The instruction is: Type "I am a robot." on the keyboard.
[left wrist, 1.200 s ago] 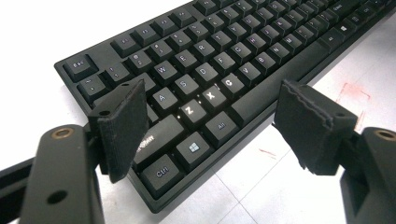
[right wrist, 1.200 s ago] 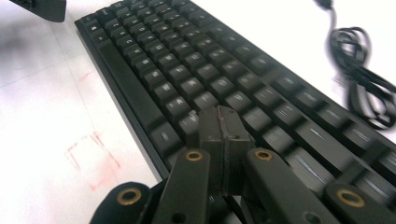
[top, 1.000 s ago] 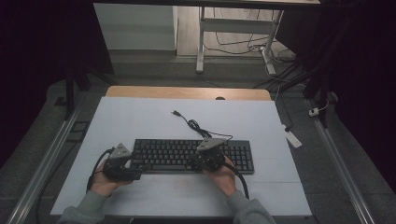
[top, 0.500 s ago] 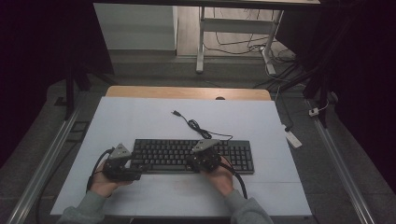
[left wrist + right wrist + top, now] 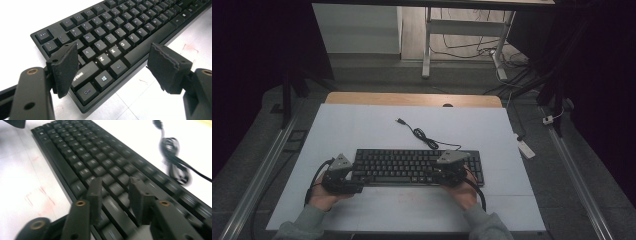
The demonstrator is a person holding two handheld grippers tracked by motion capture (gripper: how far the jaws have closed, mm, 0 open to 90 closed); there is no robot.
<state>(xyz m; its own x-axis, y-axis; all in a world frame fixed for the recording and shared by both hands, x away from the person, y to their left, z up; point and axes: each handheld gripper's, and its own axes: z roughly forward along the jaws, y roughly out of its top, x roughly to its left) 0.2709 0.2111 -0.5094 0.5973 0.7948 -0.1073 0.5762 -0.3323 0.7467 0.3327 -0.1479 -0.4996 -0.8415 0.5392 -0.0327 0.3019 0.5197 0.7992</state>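
High view: the keyboard [image 5: 417, 167] is laid flat near the front edge of the bench [image 5: 362, 125], its cable [image 5: 422, 134] trailing rearward. The left hand-held gripper [image 5: 112, 66] is held wide open over the front-left corner, nothing gripped. The right hand-held gripper [image 5: 113, 195], whose jaws have just been opening, is held part-open above the keys, empty. The keyboard is judged rigid and moderately light; the end edges should be gripped, not the keycaps.

Dim room, grey floor [image 5: 252, 150], white desk frame [image 5: 462, 35] behind.
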